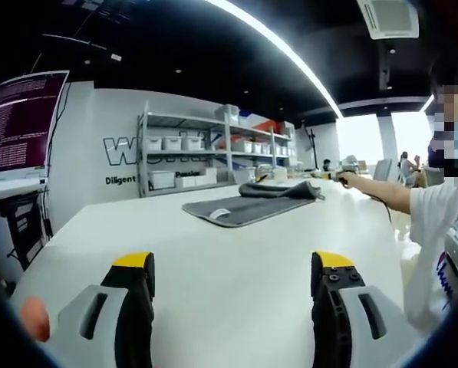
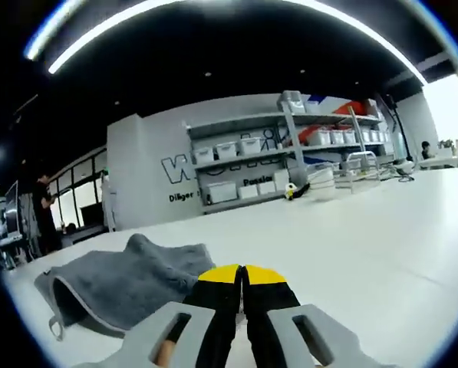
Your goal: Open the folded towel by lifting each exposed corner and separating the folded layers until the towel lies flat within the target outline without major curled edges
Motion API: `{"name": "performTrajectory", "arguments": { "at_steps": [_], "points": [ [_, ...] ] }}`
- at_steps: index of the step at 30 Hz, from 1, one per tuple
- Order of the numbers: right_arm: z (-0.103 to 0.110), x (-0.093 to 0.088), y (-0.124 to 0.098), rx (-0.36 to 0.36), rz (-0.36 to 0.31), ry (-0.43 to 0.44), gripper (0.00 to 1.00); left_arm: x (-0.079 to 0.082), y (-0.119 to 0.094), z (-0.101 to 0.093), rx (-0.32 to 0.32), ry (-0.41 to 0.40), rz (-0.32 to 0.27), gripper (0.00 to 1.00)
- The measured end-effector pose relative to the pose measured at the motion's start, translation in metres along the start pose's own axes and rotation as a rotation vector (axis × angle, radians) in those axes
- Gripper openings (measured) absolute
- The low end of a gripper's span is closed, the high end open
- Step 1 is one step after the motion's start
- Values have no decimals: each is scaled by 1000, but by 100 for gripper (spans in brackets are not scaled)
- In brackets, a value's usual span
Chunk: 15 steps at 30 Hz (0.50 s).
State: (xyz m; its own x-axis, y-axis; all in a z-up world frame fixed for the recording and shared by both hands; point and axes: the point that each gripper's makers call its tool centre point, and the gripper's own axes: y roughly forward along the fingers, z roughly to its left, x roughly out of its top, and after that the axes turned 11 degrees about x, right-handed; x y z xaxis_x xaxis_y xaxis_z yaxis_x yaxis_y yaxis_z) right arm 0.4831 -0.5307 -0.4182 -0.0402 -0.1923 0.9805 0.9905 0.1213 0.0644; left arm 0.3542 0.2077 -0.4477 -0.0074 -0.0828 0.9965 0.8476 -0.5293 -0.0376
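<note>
A grey towel (image 1: 244, 207) lies partly folded on the white table (image 1: 213, 261), far ahead of my left gripper (image 1: 232, 264), whose jaws stand wide open with nothing between them. The towel's right end is rumpled and drawn into a point toward my right gripper (image 1: 332, 176), held at the end of the person's outstretched arm. In the right gripper view the towel (image 2: 129, 284) sits bunched to the left, its near edge running up to my right gripper (image 2: 242, 270). Those jaws are pressed together, apparently on the towel's edge.
Metal shelves (image 1: 205, 153) with white bins line the back wall; the same shelves (image 2: 290, 153) stand beyond the table (image 2: 367, 245). A monitor (image 1: 21, 123) stands at the left. The person's sleeve (image 1: 436, 222) is at the right, and another person (image 2: 44, 207) stands far off.
</note>
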Motion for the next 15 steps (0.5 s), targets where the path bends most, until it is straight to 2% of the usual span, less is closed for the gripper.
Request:
{"name": "performTrajectory", "arguments": {
  "at_steps": [2,4,9,11,15],
  "points": [
    [16,7,8,89,-38,-3,0,0,0,0,0,-1,1,83],
    [30,11,12,144,-56,-27,6,0,0,0,2,0,2,83],
    [62,9,26,265,-10,-144,22,-1,0,-1,4,1,2,83],
    [74,9,31,303,-9,-154,30,-1,0,-1,6,2,3,83],
    [92,9,39,362,6,-186,39,-1,0,-2,6,2,4,83]
  ]
}}
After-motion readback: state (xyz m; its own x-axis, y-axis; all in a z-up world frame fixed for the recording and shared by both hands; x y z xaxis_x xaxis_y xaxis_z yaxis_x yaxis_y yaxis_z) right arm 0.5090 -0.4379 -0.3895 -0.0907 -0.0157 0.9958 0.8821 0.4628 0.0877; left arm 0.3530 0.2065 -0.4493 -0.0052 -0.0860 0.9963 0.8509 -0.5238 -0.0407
